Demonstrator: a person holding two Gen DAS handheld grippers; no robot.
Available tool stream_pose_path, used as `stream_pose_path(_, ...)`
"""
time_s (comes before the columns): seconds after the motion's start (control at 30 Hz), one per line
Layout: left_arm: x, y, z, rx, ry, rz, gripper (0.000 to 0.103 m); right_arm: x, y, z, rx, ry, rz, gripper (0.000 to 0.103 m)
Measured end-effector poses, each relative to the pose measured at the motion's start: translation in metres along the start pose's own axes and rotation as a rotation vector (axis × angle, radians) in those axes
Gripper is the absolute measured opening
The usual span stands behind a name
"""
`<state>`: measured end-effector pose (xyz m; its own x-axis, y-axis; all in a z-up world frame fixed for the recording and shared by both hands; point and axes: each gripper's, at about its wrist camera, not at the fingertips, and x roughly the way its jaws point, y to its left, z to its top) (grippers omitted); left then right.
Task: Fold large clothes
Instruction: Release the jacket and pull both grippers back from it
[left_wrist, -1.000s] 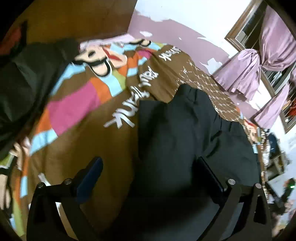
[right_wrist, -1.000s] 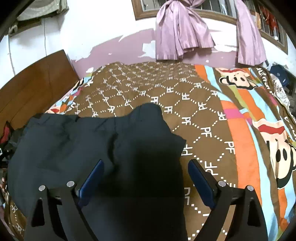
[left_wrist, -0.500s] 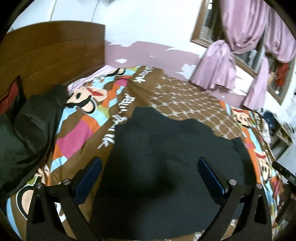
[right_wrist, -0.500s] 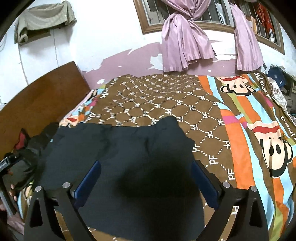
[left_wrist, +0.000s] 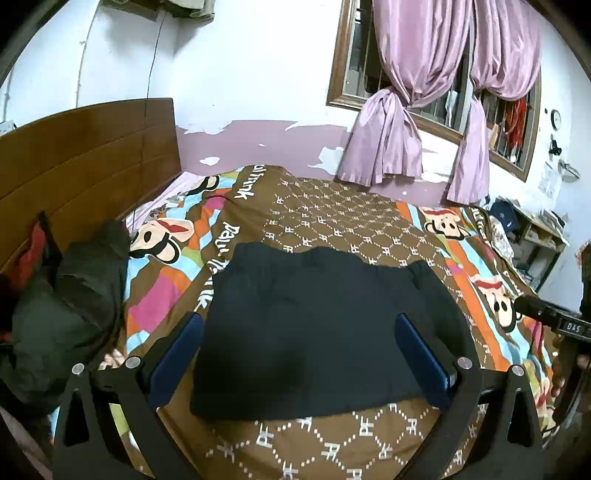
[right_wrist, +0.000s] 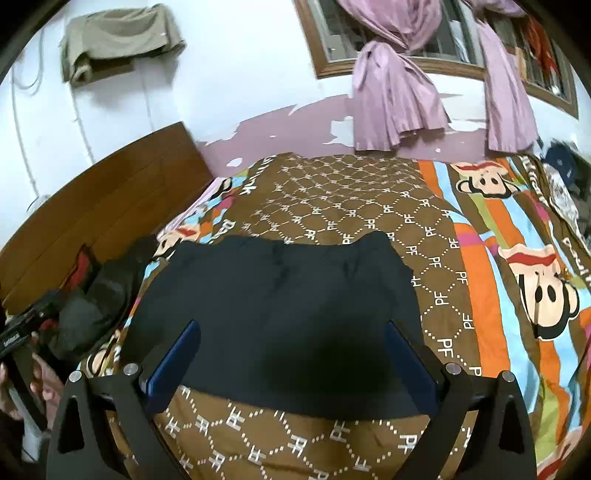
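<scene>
The dark garment (left_wrist: 317, 328) lies folded into a flat, roughly rectangular block on the bed (left_wrist: 354, 221), resting on the brown patterned middle of the bedspread, its gathered edge toward the far wall and window. Both tongs hang above the garment's near edge and touch nothing: the left tongs (left_wrist: 301, 354) are spread wide, their blue pads (left_wrist: 177, 350) either side of the garment, and the right tongs (right_wrist: 291, 360) are likewise spread wide and empty. A heap of dark green clothes (left_wrist: 70, 306) sits to the left of the garment, against the wooden headboard (left_wrist: 85, 158). Beyond the garment, pink curtains (left_wrist: 413, 110) hang knotted at the window. The bedspread's striped cartoon-monkey band runs to the right of the garment.
</scene>
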<state>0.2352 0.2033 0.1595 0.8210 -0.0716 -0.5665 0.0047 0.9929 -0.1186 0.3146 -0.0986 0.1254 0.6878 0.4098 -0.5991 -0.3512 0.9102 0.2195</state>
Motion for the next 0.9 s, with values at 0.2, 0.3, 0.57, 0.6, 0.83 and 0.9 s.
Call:
stream_pose_path(0.2, -0.024, -0.012, -0.008, 0.045, 0.046, -0.010, 0.101, -0.030, 0.028, -0.012, -0.051, 0.011, 0.028, 0.099)
stream_pose_path(0.3, -0.035, -0.017, -0.012, 0.061, 0.068, -0.016, 0.101, -0.044, 0.038, -0.018, -0.057, 0.012, 0.037, 0.099)
stream_pose_path(0.57, -0.069, -0.037, -0.025, 0.112, 0.065, -0.038, 0.101, -0.081, 0.050, -0.034, -0.041, 0.005, 0.046, 0.099)
stream_pose_path(0.6, -0.072, -0.039, -0.028, 0.117, 0.069, -0.037, 0.101, -0.085, 0.052, -0.036, -0.038, 0.004, 0.048, 0.099)
stream_pose_path(0.83, -0.097, -0.051, -0.050, 0.115, 0.086, -0.056, 0.101, -0.102, 0.064, -0.057, -0.026, -0.003, 0.083, 0.100)
stream_pose_path(0.9, -0.104, -0.053, -0.059, 0.101, 0.074, -0.062, 0.101, -0.105, 0.069, -0.065, -0.032, -0.008, 0.096, 0.100)
